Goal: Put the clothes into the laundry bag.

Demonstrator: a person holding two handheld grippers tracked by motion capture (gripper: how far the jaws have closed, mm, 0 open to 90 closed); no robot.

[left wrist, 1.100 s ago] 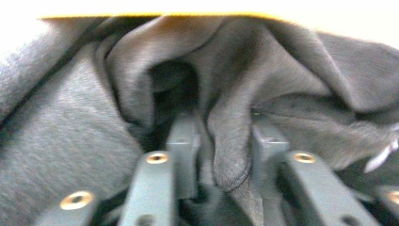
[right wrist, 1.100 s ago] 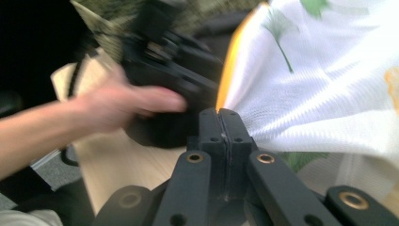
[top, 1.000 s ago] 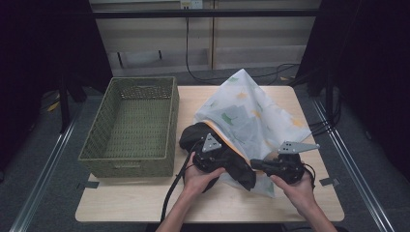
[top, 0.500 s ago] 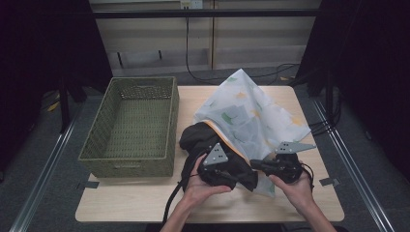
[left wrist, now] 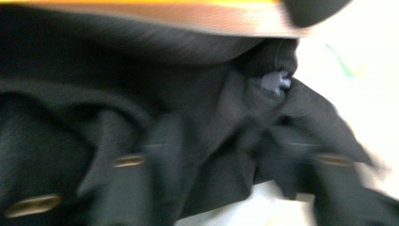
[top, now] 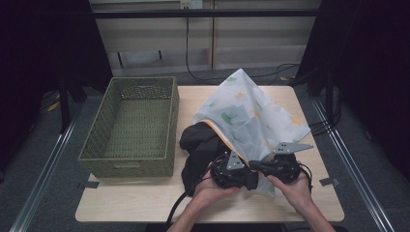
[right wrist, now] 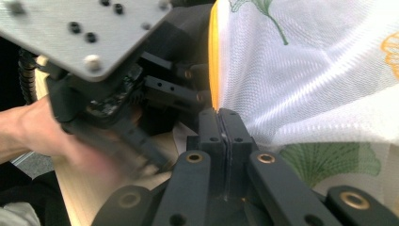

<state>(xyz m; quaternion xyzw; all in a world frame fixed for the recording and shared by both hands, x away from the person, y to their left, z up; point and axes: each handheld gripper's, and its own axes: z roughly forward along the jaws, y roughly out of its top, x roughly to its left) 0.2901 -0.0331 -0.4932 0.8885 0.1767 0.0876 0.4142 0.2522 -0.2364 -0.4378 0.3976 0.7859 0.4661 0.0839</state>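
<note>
2 hand-held grippers [top: 255,175] meet at the mesh bag's [top: 251,113] orange-edged mouth.

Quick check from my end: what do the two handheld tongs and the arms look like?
Both tongs, left and right, are black, each topped by a grey three-cornered plate with dark screw holes. Brass-coloured pins sit at the jaw pivots. A black cable trails from the left one. The forearms are bare.

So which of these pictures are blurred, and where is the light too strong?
Left gripper view: strong motion blur over the black knitted garment, with white overexposure at the right edge. Right gripper view: the shut right gripper is sharp, the hand holding the left gripper is smeared, and the white leaf-printed mesh bag glares. High view: sharp, with dark surroundings.
</note>
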